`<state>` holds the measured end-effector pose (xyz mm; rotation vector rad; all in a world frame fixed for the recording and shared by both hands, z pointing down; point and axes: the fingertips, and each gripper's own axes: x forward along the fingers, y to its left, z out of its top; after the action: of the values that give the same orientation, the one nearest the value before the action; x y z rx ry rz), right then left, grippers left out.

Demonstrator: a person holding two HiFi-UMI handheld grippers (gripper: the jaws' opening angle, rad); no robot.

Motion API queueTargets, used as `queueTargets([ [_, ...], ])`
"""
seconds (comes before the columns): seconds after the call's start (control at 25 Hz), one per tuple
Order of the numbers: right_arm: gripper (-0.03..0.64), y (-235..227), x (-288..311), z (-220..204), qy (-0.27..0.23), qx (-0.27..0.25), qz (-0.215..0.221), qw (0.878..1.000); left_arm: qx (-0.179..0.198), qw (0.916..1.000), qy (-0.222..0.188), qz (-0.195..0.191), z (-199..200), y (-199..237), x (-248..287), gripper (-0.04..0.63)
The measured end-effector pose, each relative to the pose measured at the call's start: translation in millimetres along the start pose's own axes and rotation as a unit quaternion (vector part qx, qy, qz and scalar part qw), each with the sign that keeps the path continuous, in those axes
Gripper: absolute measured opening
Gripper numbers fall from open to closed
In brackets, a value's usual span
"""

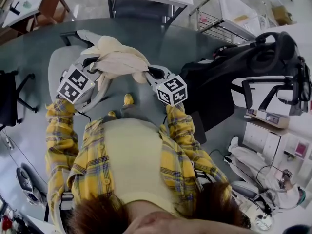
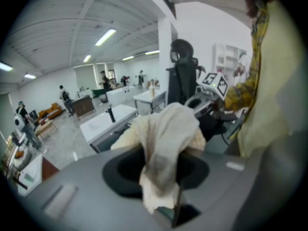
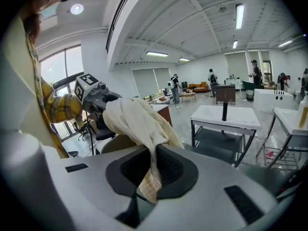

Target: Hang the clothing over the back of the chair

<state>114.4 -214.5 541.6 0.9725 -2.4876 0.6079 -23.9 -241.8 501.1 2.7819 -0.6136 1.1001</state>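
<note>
A cream garment (image 1: 118, 58) is bunched up and stretched between my two grippers, in front of the person's chest. My left gripper (image 1: 97, 66) is shut on one end; in the left gripper view the cloth (image 2: 163, 143) is pinched between the dark pads and hangs out below them. My right gripper (image 1: 151, 73) is shut on the other end, where the fabric (image 3: 144, 129) runs into the closed jaws. A light grey chair (image 1: 59, 65) stands just under and to the left of the garment, and its back (image 3: 118, 142) shows below the cloth in the right gripper view.
A black office chair (image 1: 209, 89) stands close on the right, with bags and white boxes (image 1: 270, 91) beyond it. White tables (image 3: 226, 117) and a wire rack (image 1: 219, 23) lie farther off. Several people stand far across the room. The floor is grey.
</note>
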Motion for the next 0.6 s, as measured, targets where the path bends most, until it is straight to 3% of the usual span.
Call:
queueTargets([
  [0.32, 0.042, 20.9, 5.0, -25.4, 0.053, -0.014, 0.051, 0.997, -0.007, 0.9993, 0.007, -0.037, -19.6, -24.7, -6.1, 0.235],
  [0.44, 0.148, 28.9, 6.5, -31.1, 0.066, -0.014, 0.066, 0.996, -0.008, 0.9984, 0.022, -0.051, -33.3, -37.6, -8.8, 0.285],
  [0.6, 0.167, 36.9, 10.2, -32.6, 0.073, -0.02, 0.069, 0.995, -0.008, 0.9971, 0.037, -0.066, -48.0, -52.4, -12.1, 0.325],
])
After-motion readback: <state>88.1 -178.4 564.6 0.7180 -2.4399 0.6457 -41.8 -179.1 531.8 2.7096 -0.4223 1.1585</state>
